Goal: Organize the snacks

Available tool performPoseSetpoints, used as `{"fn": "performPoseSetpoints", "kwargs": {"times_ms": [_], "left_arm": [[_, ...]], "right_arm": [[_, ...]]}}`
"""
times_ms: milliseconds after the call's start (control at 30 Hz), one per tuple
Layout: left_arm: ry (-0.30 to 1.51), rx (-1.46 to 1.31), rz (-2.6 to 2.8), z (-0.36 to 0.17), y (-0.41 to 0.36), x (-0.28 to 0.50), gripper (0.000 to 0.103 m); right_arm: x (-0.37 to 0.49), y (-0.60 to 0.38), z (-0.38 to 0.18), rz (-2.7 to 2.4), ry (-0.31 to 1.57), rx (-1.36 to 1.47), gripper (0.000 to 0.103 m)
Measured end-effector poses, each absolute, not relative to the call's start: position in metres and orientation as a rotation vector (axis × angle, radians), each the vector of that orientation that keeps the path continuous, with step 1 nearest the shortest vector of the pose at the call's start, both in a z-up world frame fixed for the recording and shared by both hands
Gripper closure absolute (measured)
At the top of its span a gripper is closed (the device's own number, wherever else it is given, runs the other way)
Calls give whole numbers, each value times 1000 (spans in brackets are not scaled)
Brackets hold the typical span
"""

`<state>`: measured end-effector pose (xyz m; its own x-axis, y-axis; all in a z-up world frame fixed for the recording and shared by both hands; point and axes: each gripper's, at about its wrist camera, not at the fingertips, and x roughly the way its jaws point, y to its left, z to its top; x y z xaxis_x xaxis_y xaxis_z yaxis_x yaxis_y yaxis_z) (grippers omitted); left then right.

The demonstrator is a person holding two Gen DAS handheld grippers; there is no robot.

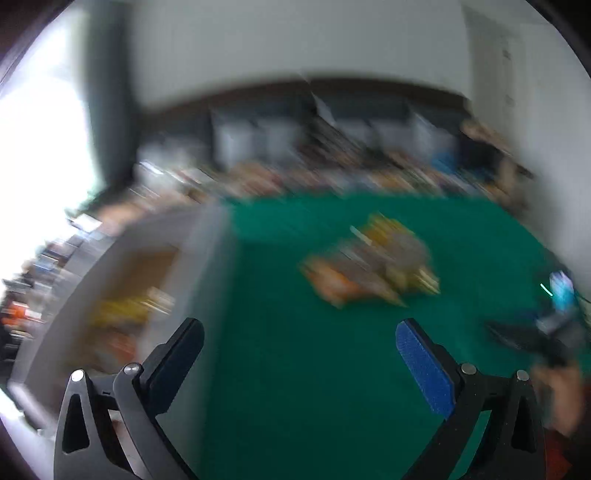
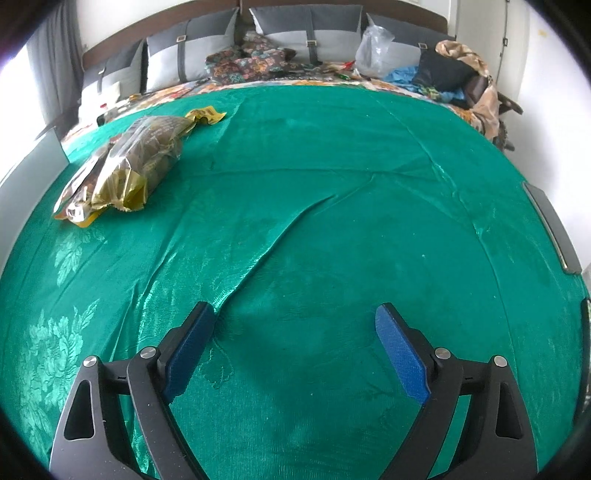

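Both tongs empty, jaws spread wide, nothing between the pads. Right tongs point(image 2: 295, 347) hang over bare green bedspread point(image 2: 332, 184), tilted down at it, a long crease running away from the left pad. Left tongs point(image 1: 299, 354) likewise released; that view is badly smeared, so detail there is rough.

Nearest on the left, from the left wrist view: a pale grey box point(image 1: 207, 266) with an open top, sitting at the edge of the green cloth. Inside it, blurred yellow and orange shapes point(image 1: 129, 310) that look like snack packets already dropped in. How many, I cannot tell.

Further out on the bedspread: a small pile of snack bags point(image 2: 122, 166), overlapping one another, clear and gold wrappers with dark contents, an orange-yellow packet poking out underneath. One flat yellow wrapper point(image 2: 205, 114) lies just beyond the pile, touching or nearly touching it. The pile is well apart from the right tongs and near the box wall.

At the far end: grey pillows point(image 2: 306, 33) against the headboard, patterned cloth, a clear plastic bag point(image 2: 373, 48), heaped clothes at the right corner. Not part of the job, as far as I can judge.

Reckoning: partway through. Some packets appear boxed; the pile and the loose wrapper are still out. Next pick looks like the pile, with either tongs free for it.
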<state>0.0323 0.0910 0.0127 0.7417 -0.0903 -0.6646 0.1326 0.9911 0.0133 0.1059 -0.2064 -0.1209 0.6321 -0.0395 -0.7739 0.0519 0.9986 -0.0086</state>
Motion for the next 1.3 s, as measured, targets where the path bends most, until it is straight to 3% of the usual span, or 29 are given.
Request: {"fn": "performPoseSetpoints", "kwargs": {"times_ms": [167,333,567,1300], "left_arm": [[978,33,-282,-69,47,68,1],[1046,-38,-228,-112,51,104,1],[958,104,-207,-119,45,127,0],[942,96,-199,-125,50,129,0]], "right_arm": [[106,-206,-121,-52,885,15,12],[106,-206,-121,-53,885,15,12],[106,-206,-121,-53,885,14,12],[105,-206,-121,-53,885,14,12]]}}
